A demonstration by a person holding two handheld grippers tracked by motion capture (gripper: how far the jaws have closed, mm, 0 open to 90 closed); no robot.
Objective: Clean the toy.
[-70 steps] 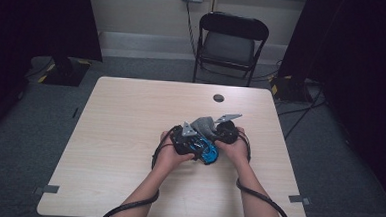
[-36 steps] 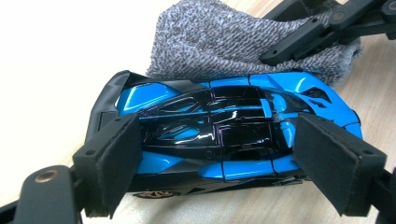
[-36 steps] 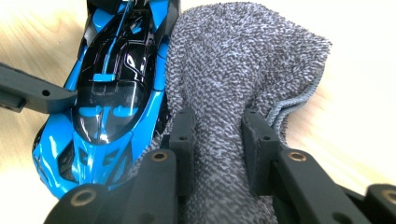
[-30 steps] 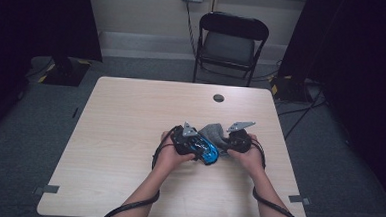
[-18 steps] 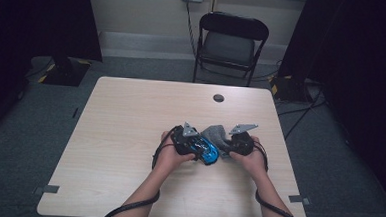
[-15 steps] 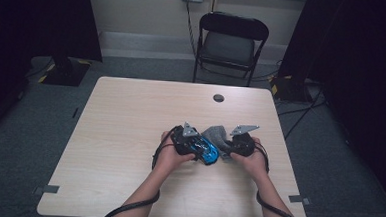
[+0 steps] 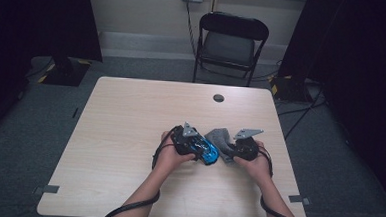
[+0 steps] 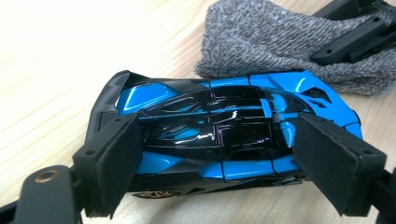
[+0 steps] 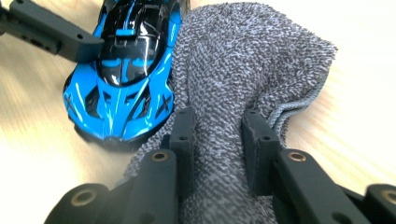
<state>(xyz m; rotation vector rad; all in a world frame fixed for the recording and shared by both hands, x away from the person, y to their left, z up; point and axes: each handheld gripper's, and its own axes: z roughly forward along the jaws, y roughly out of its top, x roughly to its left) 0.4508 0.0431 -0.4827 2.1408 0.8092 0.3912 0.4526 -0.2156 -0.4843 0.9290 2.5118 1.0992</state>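
A blue and black toy car (image 8: 210, 126) lies on the wooden table (image 7: 125, 130). My left gripper (image 8: 217, 163) is shut on it, a pad pressed against each side. A grey knitted cloth (image 9: 233, 60) rests against the car's (image 9: 126, 70) side, and my right gripper (image 9: 218, 135) is shut on a bunched fold of it. In the high view the left gripper (image 7: 201, 148) and the right gripper (image 7: 226, 153) meet nose to nose right of the table's middle. There the car (image 7: 207, 153) sits between them, with the cloth (image 7: 218, 137) just behind it.
A small black round disc (image 7: 218, 98) lies near the table's far edge. A black folding chair (image 7: 232, 40) stands beyond the table. Cables trail from both grippers off the near edge. Bare tabletop spreads to the left.
Over two seconds the right gripper has carried the cloth a little to the right, off the top of the car. In the last half second nothing visibly moved.
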